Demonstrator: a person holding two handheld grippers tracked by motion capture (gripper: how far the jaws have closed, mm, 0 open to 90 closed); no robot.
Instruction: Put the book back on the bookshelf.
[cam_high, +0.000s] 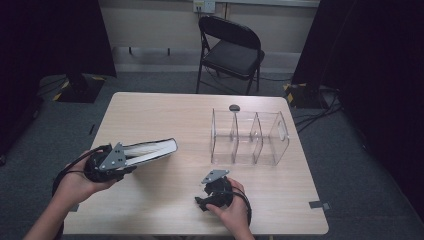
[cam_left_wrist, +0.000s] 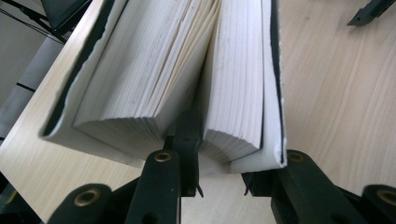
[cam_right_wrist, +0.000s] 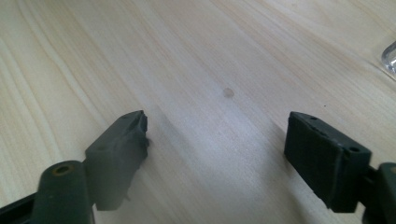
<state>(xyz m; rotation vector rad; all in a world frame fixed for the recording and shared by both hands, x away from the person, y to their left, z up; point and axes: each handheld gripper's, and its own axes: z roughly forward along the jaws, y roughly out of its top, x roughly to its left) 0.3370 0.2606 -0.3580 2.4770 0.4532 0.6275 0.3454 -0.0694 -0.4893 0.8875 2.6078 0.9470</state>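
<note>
A thick book (cam_high: 155, 149) with white page edges and a dark cover hangs over the left part of the wooden table (cam_high: 165, 115), held by one end and lifted off it. My left gripper (cam_high: 131, 161) is shut on the book. In the left gripper view the book (cam_left_wrist: 154, 70) has fallen open; one jaw of the left gripper (cam_left_wrist: 224, 161) sits between the pages, the other outside the cover. My right gripper (cam_high: 205, 197) is low near the table's front edge. Its jaws (cam_right_wrist: 217, 126) stand wide apart, open over bare wood with nothing between them.
A clear plastic organiser (cam_high: 250, 137) with three compartments stands right of centre; its corner (cam_right_wrist: 390, 56) edges into the right gripper view. A small dark object (cam_high: 234, 107) lies just behind it. A black folding chair (cam_high: 230, 50) stands beyond the table.
</note>
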